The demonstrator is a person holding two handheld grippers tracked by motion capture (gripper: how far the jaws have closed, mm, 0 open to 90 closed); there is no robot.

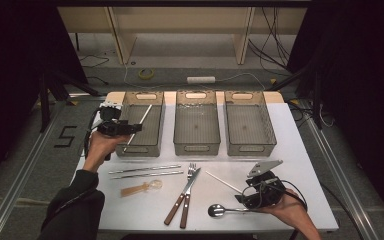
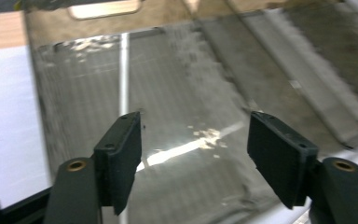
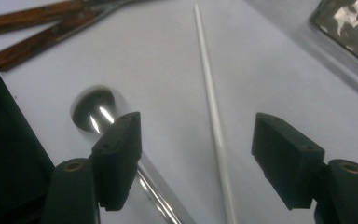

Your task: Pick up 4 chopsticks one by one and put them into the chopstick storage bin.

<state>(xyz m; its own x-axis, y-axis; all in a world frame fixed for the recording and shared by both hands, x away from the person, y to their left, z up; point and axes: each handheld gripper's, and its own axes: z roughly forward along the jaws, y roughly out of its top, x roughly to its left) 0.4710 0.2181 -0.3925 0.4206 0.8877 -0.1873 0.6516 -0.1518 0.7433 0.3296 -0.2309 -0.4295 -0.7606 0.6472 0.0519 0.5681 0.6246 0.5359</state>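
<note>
The right hand-held gripper (image 3: 198, 161) hangs released over a thin white plastic chopstick (image 3: 212, 109) lying on the white desk (image 3: 279, 93); the shiny metal spoon (image 3: 93, 112) beside its jaw could get pinched too. The left hand-held gripper (image 2: 193, 158), released, hovers above the smoky plastic bin (image 1: 141, 131) holding the other chopstick (image 1: 139, 125).

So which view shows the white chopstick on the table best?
The right gripper view: the white chopstick runs long and sharp between the open fingers. The high view shows it small beside the right gripper. The left gripper view looks into the left bin instead.
</note>
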